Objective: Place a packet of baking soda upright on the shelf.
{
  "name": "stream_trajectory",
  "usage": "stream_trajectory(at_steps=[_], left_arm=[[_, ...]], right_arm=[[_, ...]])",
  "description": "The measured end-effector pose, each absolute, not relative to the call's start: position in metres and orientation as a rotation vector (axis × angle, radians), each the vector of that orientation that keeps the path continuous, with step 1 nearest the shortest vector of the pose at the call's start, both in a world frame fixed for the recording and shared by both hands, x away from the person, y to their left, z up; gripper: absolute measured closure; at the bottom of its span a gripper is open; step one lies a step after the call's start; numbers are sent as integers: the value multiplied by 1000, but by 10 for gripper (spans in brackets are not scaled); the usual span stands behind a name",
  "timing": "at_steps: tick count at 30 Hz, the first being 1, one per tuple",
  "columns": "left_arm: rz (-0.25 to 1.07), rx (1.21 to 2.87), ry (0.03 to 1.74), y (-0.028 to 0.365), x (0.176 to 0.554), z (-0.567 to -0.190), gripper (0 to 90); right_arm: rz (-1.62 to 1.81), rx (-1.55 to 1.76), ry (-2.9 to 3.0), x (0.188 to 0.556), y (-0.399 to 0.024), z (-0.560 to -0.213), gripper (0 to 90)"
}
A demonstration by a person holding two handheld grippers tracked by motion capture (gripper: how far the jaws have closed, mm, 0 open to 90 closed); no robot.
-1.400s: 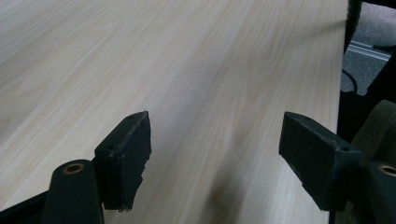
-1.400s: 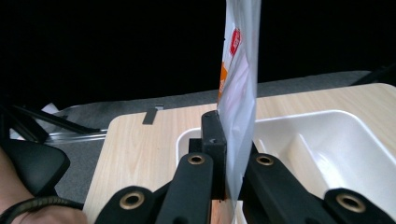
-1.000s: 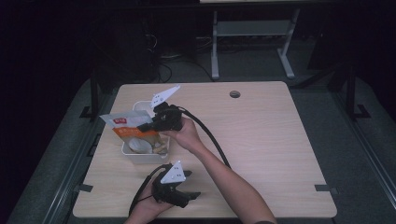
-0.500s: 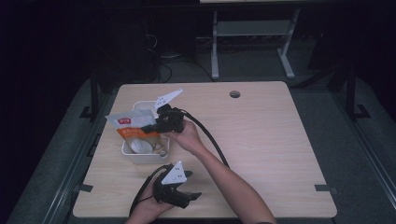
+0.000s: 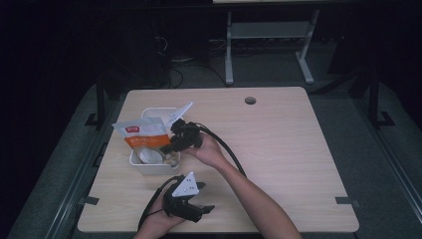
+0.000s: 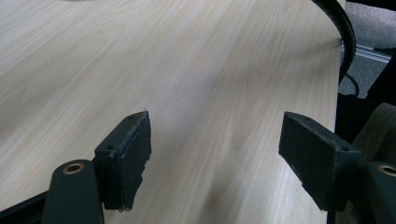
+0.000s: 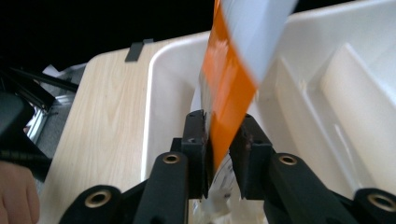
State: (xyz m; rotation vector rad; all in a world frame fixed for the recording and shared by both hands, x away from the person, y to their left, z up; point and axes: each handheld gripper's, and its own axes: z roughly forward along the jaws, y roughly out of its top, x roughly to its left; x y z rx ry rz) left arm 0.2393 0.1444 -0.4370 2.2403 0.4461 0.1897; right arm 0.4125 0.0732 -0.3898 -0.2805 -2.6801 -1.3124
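While the left gripper (image 5: 199, 211) rests wide open and empty at the table's (image 5: 278, 149) six o'clock edge, the right gripper (image 7: 224, 140) pinches an orange-and-white snack bag (image 5: 142, 135) over the white bin (image 5: 149, 167) at nine o'clock.

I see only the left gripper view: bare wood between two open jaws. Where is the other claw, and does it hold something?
Observer: The right claw is over the white bin, with an orange and white snack bag between its jaws.
Operator: Is the bag inside the bin already?
Observer: Partly. In the right gripper view its lower end reaches down into the bin, the top sticks out.
Operator: Is anything else in the bin?
Observer: Yes, a round white thing lies under the bag; I cannot tell what.
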Motion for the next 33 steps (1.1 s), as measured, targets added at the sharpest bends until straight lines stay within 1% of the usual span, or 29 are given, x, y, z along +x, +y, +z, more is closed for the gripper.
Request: stream_trajectory(at_steps=[5,8,19,25,27,28,31,32,33], left_arm=[[190,2244,445,144,239,-437,249],[191,2242,445,144,239,-437,249],[186,2243,443,142,239,-437,249],[187,2244,439,142,239,-437,249],[187,2242,443,142,239,-437,249],[189,2241,443,143,239,-437,249],[188,2239,444,144,240,-437,249],[186,2239,446,144,240,-437,249],[187,2240,444,143,240,-437,249]], right_arm=[[-1274,-258,-2688,410,72,-398,799],[-1253,-252,-2716,408,71,-401,842],[-1247,-262,-2739,406,68,-413,890],[-1241,-251,-2785,402,69,-416,886],[-1254,-263,-2768,402,67,-415,853],[-1278,-261,-2776,402,65,-411,801],[-1308,-275,-2764,403,61,-406,814],[-1324,-264,-2765,403,59,-402,868],[-1324,-264,-2765,403,59,-402,868]])
